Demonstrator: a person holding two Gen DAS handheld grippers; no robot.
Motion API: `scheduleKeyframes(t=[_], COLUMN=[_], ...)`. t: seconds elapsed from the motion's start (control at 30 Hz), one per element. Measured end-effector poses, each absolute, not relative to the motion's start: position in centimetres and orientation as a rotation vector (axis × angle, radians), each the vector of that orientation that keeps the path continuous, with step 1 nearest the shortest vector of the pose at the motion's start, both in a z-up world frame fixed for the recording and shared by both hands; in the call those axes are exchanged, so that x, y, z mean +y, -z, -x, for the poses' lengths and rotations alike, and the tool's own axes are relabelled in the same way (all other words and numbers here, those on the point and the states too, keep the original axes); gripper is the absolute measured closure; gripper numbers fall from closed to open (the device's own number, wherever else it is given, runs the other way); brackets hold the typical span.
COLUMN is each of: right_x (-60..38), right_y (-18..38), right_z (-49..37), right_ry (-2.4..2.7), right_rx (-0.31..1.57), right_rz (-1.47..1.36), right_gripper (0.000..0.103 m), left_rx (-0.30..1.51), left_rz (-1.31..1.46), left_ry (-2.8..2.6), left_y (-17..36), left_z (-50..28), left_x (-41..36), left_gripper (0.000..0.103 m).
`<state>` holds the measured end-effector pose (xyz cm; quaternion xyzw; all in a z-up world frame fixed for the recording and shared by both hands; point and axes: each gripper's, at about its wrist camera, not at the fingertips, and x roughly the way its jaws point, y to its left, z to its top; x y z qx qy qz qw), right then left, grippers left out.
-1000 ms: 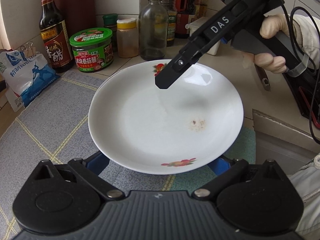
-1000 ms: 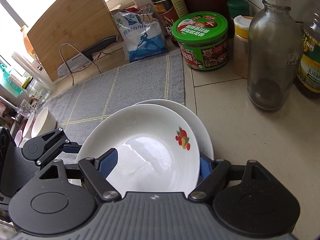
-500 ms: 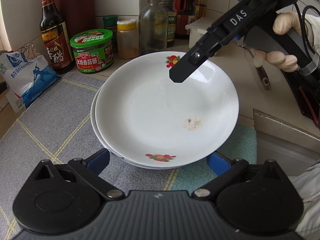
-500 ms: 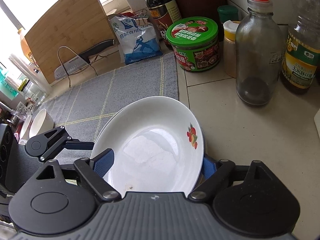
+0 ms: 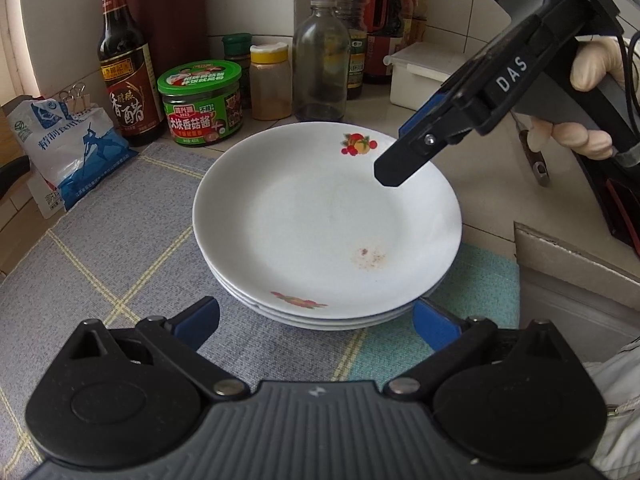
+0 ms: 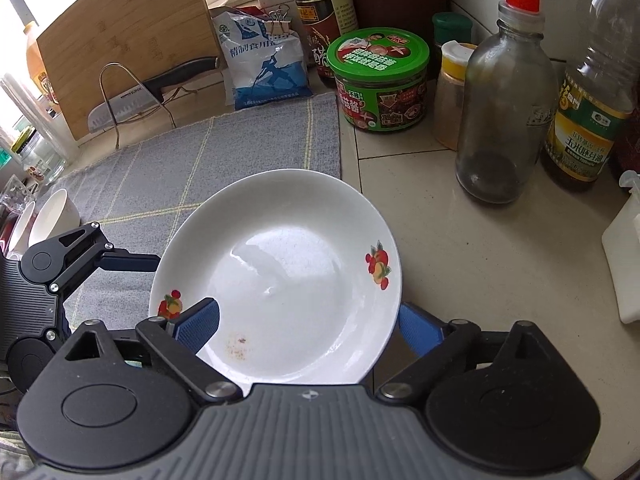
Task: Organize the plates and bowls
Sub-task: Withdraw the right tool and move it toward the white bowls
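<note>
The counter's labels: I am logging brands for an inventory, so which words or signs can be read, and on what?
"DAS": on the right claw, along its black body.
"大块香菇酱": on the green-lidded jar.
"香醋": on the dark sauce bottle.
"玉米胚芽油": on the oil bottle.
"SUPOR": on the knife blade, faint.
The blue and white bag and the smaller print on all labels are too blurred to read.

The lower plates (image 5: 320, 322) in the stack show only thin rims under the top plate (image 5: 320, 224) — how many lie there is hard to tell. The right claw (image 5: 394, 178) covers part of that plate's far rim. At the left edge the bowls (image 6: 48, 216) are cut off — their count unclear.
</note>
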<state>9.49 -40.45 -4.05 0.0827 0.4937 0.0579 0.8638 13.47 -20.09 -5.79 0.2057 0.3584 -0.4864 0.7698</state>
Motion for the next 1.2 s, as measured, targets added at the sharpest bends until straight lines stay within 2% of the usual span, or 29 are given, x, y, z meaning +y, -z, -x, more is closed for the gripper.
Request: scheduleKeyframes(t=[0.23,0.5,0.83,1.2], right_x=[-37.2,-33.6,-26.6,-16.2], right_y=[2.3,0.7,0.5,2.4], right_z=[-8.5,-7.6,-8.0,-9.1], right_ry=[-0.082,-0.06,-0.095,-0.211], right_rx=[0.924,0.787,0.696,0.714], right_rz=[0.059,0.179,0.143,0.159], right_gripper=[0.0,0.0,0.0,0.0], left_rx=[0.718,0.62,0.612,0.66], left_rz=[-0.395,-0.312,-0.224,-0.158], left_ry=[0.999,0.869,0.685,0.514], left_y=[4.4,1.6,0.4,0.5], left_z=[-13.3,-12.1,-10.6,-8.4], left_x=[-18.4,-15.9,-7.8,2.7], left_gripper=[0.001,0.001,0.001,0.001])
